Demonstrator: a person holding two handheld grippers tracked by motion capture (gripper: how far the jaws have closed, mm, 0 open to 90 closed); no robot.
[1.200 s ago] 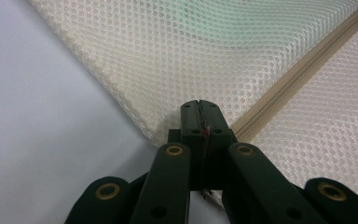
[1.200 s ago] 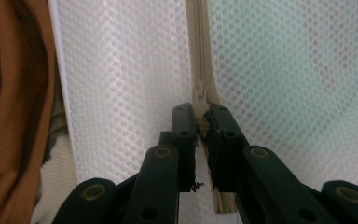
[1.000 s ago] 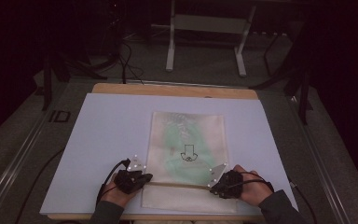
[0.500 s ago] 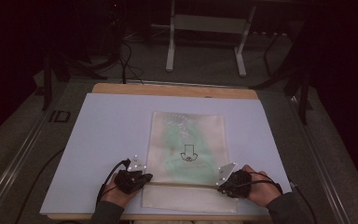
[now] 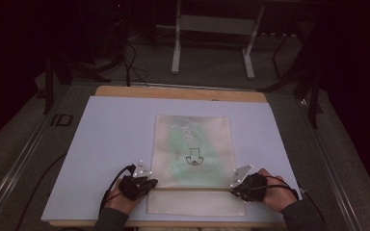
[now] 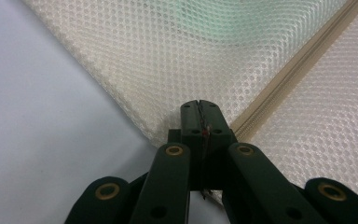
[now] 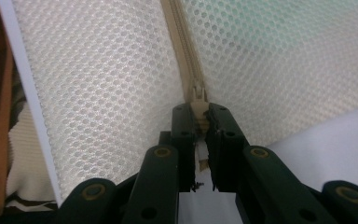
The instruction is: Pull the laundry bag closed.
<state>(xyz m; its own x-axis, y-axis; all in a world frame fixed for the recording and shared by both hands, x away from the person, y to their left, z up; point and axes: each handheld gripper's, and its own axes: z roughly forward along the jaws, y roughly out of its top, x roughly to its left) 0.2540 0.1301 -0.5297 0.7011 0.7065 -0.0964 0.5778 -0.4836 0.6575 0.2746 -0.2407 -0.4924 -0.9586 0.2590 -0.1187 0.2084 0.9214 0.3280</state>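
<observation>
While both hands sit at the near edge of the bench [image 5: 101, 144], each gripper pinches one end of the zipper [image 6: 279, 79] that crosses the mesh bag [image 5: 192, 149] close to its near end. The left gripper [image 5: 144, 183] has its jaws fully together on the bag's left edge, right where the zipper tape ends, as the left gripper view shows. The right gripper [image 5: 237, 186] has its jaws closed on the zipper pull [image 7: 199, 108] at the bag's right edge; in the right gripper view the beige slider sticks up from between the 2 black tips. The bag lies flat in the middle of the pale sheet covering the bench, with something green [image 5: 183, 144] inside and a small dark printed mark [image 5: 193, 157] on its front. Beyond the bench's far wooden edge, a metal stand [image 5: 212, 43] rises from the dim floor.
</observation>
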